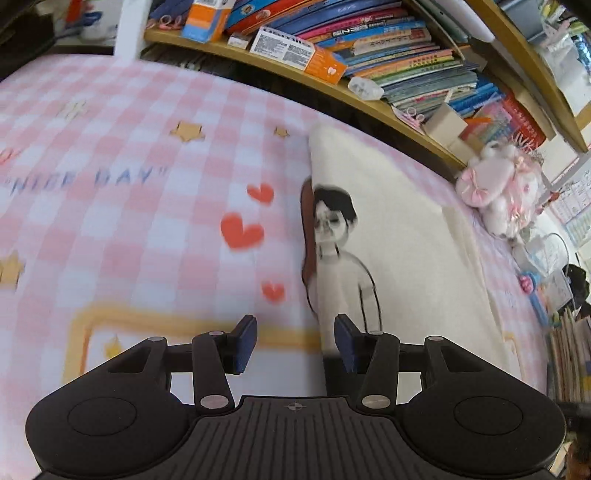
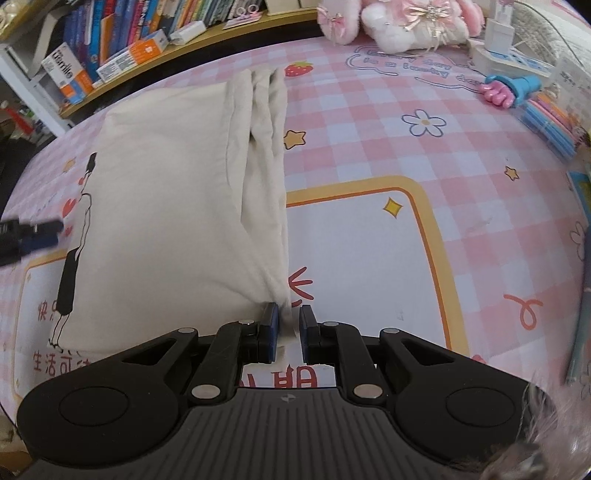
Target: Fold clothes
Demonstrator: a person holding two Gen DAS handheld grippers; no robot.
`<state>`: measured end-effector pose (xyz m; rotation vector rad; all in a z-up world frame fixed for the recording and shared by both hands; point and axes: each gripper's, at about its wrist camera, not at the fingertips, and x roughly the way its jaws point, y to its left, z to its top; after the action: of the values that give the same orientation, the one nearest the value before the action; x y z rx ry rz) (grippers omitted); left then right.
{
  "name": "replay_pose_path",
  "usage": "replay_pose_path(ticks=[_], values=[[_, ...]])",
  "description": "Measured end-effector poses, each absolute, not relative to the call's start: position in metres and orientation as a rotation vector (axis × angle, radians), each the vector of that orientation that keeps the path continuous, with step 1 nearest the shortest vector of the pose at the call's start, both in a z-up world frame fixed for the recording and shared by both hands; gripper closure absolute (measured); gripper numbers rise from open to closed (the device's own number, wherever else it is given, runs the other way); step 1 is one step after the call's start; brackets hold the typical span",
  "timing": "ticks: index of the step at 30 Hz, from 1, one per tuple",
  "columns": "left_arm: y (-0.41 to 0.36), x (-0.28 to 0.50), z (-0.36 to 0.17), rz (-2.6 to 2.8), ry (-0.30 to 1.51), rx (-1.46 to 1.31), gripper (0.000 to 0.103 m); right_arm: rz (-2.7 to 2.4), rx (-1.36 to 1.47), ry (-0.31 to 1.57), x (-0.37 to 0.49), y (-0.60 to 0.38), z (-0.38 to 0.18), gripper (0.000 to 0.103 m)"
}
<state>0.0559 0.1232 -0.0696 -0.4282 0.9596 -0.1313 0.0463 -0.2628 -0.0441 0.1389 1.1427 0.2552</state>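
Note:
A cream garment with a printed black-and-white figure lies folded lengthwise on the pink checked sheet. Its right side is bunched into long pleats. My right gripper is shut on the near right corner of the cloth, which shows between the blue pads. In the left wrist view the same garment stretches away on the right, its left edge just ahead of the right pad. My left gripper is open with nothing between its pads. It also appears, blurred, at the left edge of the right wrist view as the left gripper, beside the garment.
A low wooden shelf crammed with books and boxes runs along the far side. A pink-and-white plush toy sits at the back. A power strip, a pink-and-blue toy and coloured sticks lie at the right.

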Motion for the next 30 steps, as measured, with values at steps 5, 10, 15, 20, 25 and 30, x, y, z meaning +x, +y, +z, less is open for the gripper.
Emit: replay_pose_path(ticks=[5,10,15,20,25,30], values=[[0.11,0.033,-0.069,-0.108,0.955,-0.44,0.057,0.317,0.12,1.142,0.049,-0.266,-0.045,0.091],[0.093,0.018,-0.069,-0.098,0.95,-0.445,0.062,0.371,0.115,1.141,0.05,-0.271,-0.046,0.091],[0.073,0.008,-0.064,-0.072,0.966,-0.378,0.097,0.409,0.134,1.142,0.051,-0.277,-0.048,0.091],[0.043,-0.013,-0.03,-0.075,0.847,-0.197,0.1,0.435,0.14,1.146,0.053,-0.28,-0.049,0.091],[0.057,-0.009,-0.055,-0.015,0.965,-0.252,0.098,0.458,0.154,1.158,0.054,-0.283,-0.05,0.091],[0.062,-0.015,-0.059,-0.004,0.971,-0.291,0.094,0.476,0.186,1.171,0.053,-0.286,-0.051,0.091]])
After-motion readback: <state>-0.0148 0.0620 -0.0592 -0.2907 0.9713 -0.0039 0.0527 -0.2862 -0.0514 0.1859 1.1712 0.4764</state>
